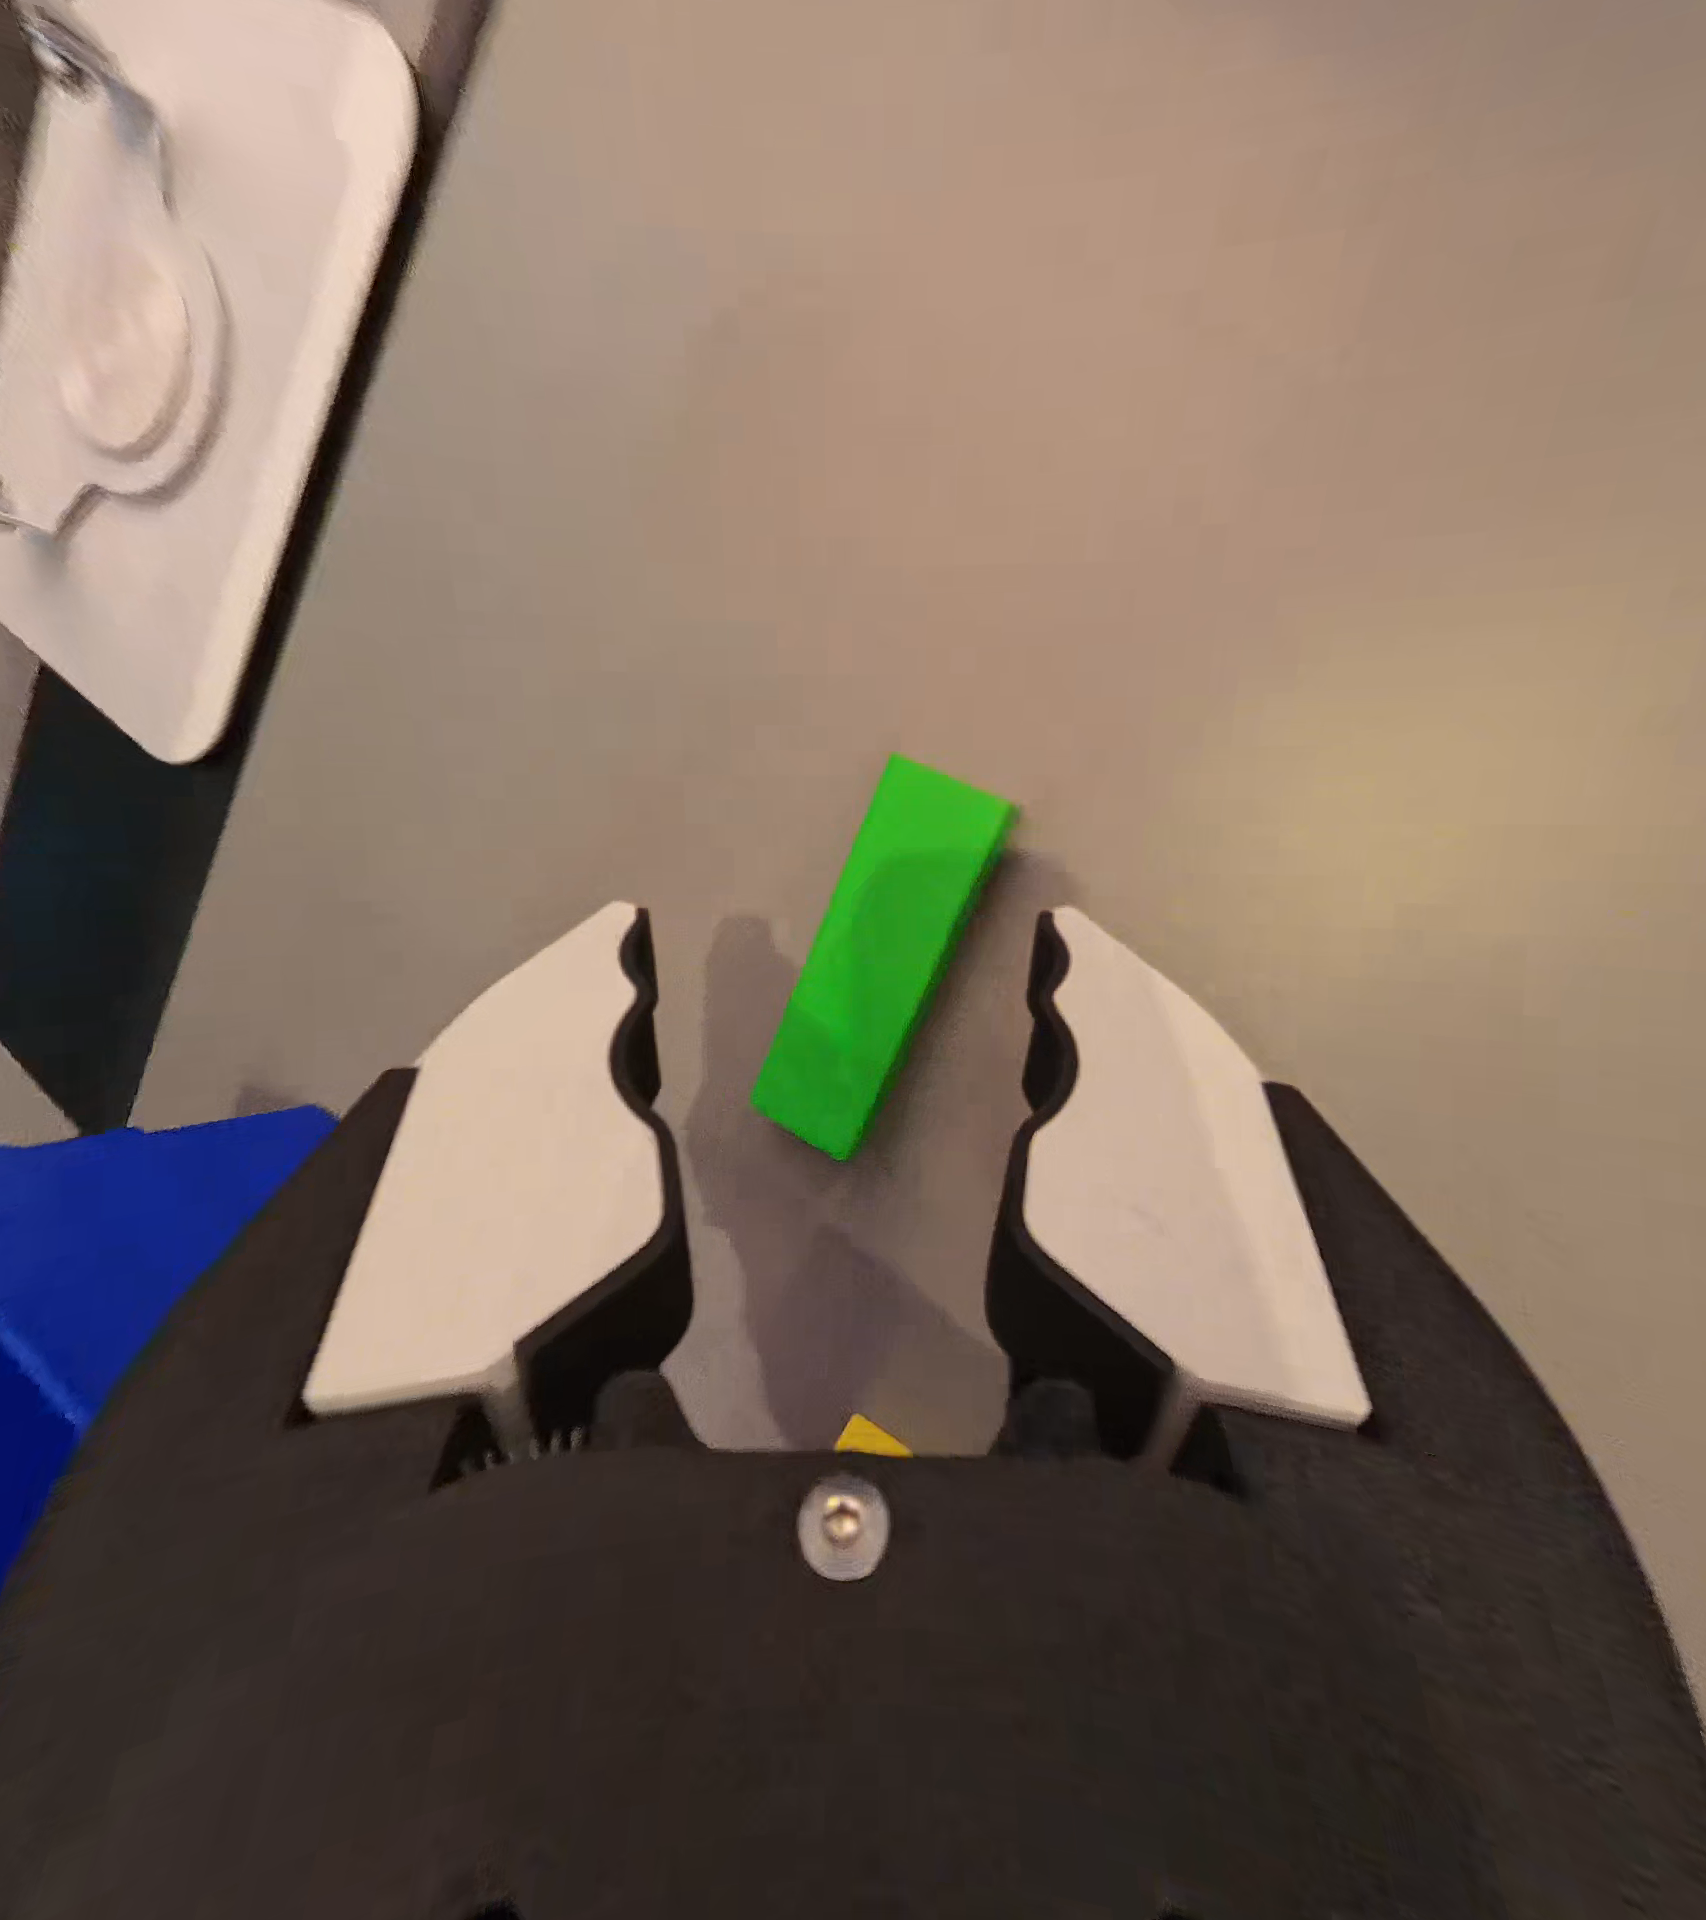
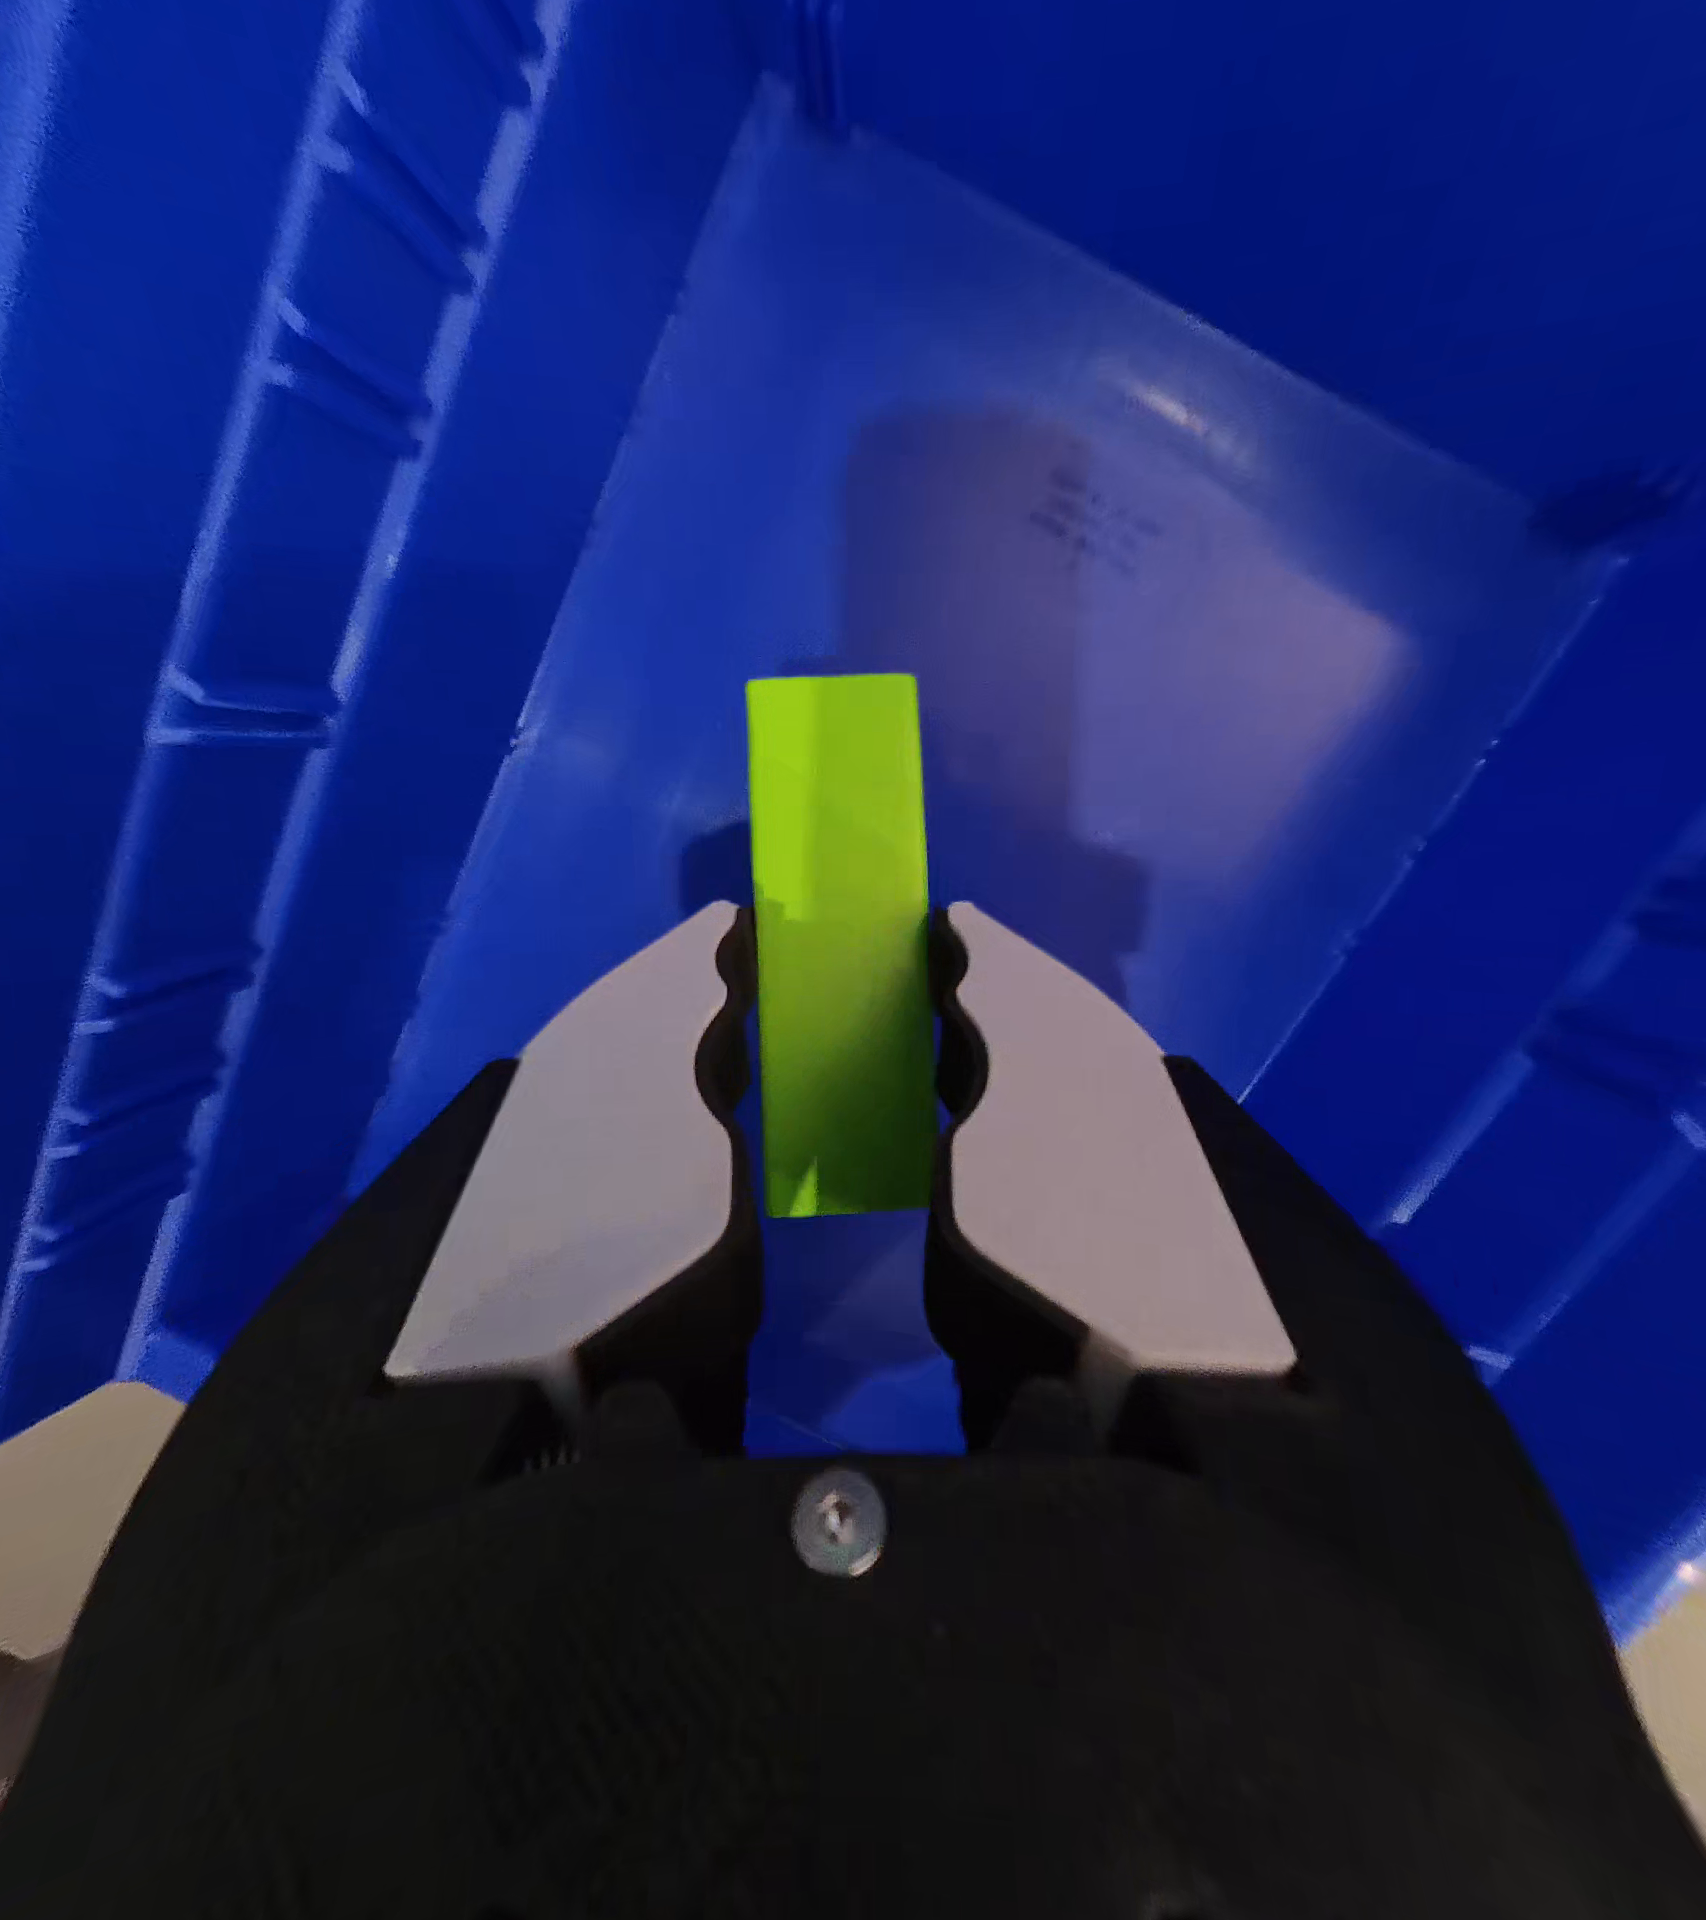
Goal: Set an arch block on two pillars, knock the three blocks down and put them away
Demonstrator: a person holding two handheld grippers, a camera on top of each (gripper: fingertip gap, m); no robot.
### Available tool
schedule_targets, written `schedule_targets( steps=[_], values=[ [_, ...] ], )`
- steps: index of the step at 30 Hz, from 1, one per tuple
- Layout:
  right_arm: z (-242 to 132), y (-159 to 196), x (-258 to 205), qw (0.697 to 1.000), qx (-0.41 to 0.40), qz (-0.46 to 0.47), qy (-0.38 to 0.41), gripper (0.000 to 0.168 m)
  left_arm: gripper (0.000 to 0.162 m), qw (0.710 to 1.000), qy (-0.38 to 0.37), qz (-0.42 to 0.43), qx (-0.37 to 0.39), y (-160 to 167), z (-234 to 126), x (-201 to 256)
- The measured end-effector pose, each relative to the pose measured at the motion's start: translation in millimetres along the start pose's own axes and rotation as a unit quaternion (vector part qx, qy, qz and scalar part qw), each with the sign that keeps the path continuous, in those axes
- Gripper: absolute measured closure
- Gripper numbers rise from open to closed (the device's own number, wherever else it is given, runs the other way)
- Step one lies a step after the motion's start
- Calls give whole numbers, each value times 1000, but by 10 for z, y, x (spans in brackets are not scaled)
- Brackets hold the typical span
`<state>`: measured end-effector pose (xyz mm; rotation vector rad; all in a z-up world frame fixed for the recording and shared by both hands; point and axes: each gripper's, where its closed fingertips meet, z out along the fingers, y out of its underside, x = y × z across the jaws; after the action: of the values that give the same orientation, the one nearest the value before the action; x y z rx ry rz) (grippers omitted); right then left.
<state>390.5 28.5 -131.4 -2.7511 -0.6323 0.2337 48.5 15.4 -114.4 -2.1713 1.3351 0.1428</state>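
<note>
In the left wrist view a green pillar block point(image 1: 880, 961) lies flat on the grey table, slanted. My left gripper point(image 1: 841, 925) is open and hangs above it, with the block between the two fingers and apart from both. A small yellow piece point(image 1: 868, 1435) peeks out at the gripper's base. In the right wrist view my right gripper point(image 2: 841, 920) is shut on a lime-green pillar block point(image 2: 841, 935) and holds it over the inside of the blue bin point(image 2: 1244, 727). The bin's floor under it is bare.
The blue bin's corner point(image 1: 18, 1278) shows at the lower left of the left wrist view. A white plastic lid or tray point(image 1: 194, 364) lies past the table's dark edge point(image 1: 101, 935) at the upper left. Grey tabletop point(image 1: 1244, 520) stretches ahead and right. The left gripper's tips are roughly 35 centimetres from the right gripper's.
</note>
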Motion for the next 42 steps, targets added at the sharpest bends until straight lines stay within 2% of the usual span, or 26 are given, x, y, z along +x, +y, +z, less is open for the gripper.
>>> schedule_targets(
  steps=[4,6,7,12,13,14,19,22,24,26,29,32,33,36,37,38,39,40,41,42],
  values=[
    [143,171,-49,998,-67,-17,-3,133,102,995,34,10,-91,253,233,110],
    [166,189,-52,997,-77,-15,-1,132,106,994,72,-3,-88,246,270,192],
    [149,159,-37,998,-69,-11,5,130,104,993,78,-12,-92,262,281,188],
    [-206,-175,-3,998,41,-21,41,129,108,987,117,-55,-93,299,297,208],
    [-315,-259,-13,996,70,-23,49,129,126,986,122,-53,-95,319,290,212],
    [-425,-339,-42,993,98,-25,53,129,131,986,129,-48,-94,329,282,229],
    [-891,-695,-310,972,213,-73,71,130,131,990,115,-12,-85,333,214,217],
    [-1146,-972,-753,942,302,-142,35,131,131,991,129,-41,-19,152,-25,117],
    [-1317,-1131,-1241,905,371,-204,-34,131,131,982,153,-85,71,-84,-343,8],
    [-1510,-1201,-1823,851,436,-252,-150,130,131,950,211,-124,196,-394,-798,-11],
    [-1723,-1211,-2490,779,480,-268,-302,118,131,878,306,-135,341,-722,-1461,119],
    [-1817,-1185,-2939,726,496,-267,-396,110,131,870,295,-128,373,-803,-1651,155],
    [-1809,-1171,-3047,718,492,-267,-412,109,131,868,294,-123,381,-823,-1689,180],
    [-1638,-1155,-3235,733,465,-279,-411,110,131,854,323,-118,391,-861,-1783,290],
    [-1595,-1125,-3275,733,456,-292,-411,125,131,852,327,-118,393,-869,-1790,306],
    [-1579,-1081,-3309,729,449,-306,-417,134,129,855,326,-116,387,-860,-1771,313],
    [-1571,-1077,-3299,730,448,-313,-410,134,117,859,323,-121,377,-849,-1749,303],
    [-1580,-1100,-3250,738,452,-315,-390,135,89,868,318,-125,360,-822,-1725,274],
    [-1613,-1126,-3157,750,455,-317,-361,135,76,879,312,-117,341,-770,-1713,249],
    [-1679,-1132,-3028,762,455,-317,-333,135,77,891,298,-106,325,-699,-1704,204]
  ],
)
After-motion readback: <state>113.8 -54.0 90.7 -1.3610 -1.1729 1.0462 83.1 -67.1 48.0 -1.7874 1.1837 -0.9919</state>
